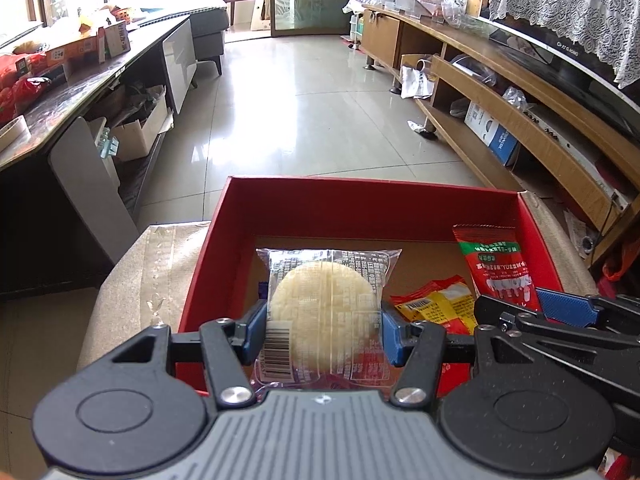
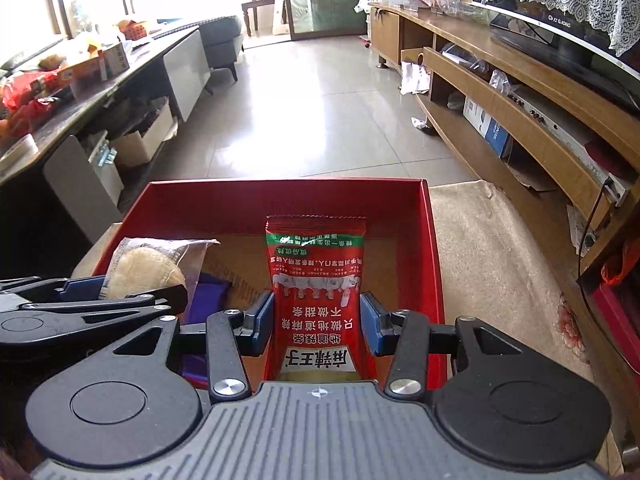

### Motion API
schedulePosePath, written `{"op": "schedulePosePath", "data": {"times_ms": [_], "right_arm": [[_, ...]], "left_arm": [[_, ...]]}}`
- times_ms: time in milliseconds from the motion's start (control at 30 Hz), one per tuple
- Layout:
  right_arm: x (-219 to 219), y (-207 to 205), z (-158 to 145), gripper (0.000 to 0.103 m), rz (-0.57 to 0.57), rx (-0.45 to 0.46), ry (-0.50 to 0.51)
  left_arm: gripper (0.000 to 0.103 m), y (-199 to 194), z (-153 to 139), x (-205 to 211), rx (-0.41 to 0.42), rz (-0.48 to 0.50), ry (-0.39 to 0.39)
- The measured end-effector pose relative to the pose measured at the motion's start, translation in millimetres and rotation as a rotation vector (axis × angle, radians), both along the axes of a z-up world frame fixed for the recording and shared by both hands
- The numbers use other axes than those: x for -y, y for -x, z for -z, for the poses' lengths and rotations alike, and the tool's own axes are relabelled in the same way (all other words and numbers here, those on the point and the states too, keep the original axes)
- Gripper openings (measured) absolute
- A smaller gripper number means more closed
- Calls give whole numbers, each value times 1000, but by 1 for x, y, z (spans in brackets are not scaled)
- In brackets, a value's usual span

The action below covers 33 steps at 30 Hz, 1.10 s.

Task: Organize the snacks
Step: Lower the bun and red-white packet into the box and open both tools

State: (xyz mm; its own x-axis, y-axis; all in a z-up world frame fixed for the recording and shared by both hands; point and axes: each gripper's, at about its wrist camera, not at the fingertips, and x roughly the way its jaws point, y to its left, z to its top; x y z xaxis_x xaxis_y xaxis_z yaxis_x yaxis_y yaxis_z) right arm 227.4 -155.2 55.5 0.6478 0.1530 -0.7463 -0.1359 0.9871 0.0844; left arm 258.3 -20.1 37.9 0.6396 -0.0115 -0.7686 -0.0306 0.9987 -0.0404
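Nearest the left wrist camera, the left gripper (image 1: 324,330) has its jaws closed on a clear-wrapped round cracker (image 1: 325,312); the blue pads press both side edges of the wrapper. The packet's long axis runs away from the camera, barcode end near the gripper body, far seam pointing into the red box (image 1: 360,204). It hangs over the box's near left part, above the cardboard-brown floor.

In the right wrist view the right gripper (image 2: 317,322) grips a red spicy-strip packet (image 2: 316,292), jaws closed against its two long edges. The packet stands lengthwise away from the camera, its serrated top seam toward the box's far wall and its printed text upside down. It is over the middle of the red box.

Between the two held packets, a yellow-and-red snack packet (image 1: 434,306) lies on the box floor, and a purple wrapper (image 2: 208,300) lies under the cracker. The two grippers are side by side, near each other. The box rests on a beige cloth-covered surface (image 2: 488,248). Beyond lie a tiled floor (image 1: 312,100), a wooden TV cabinet (image 1: 520,112) on the right and a cluttered long table (image 1: 80,80) on the left.
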Motion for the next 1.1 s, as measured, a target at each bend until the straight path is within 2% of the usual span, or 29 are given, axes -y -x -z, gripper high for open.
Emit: {"op": "schedulePosePath", "data": {"times_ms": [500, 767, 967, 1100], "right_arm": [[-5, -22, 28, 52, -3, -36, 39], [-7, -30, 36, 52, -4, -27, 61], [-9, -33, 40, 59, 0, -21, 84], [-6, -34, 38, 70, 15, -15, 91]], "left_arm": [[51, -18, 30, 5, -62, -7, -29], [51, -22, 34, 9, -54, -1, -49], [52, -23, 36, 10, -59, -7, -56], [53, -23, 34, 8, -64, -7, -55]]}}
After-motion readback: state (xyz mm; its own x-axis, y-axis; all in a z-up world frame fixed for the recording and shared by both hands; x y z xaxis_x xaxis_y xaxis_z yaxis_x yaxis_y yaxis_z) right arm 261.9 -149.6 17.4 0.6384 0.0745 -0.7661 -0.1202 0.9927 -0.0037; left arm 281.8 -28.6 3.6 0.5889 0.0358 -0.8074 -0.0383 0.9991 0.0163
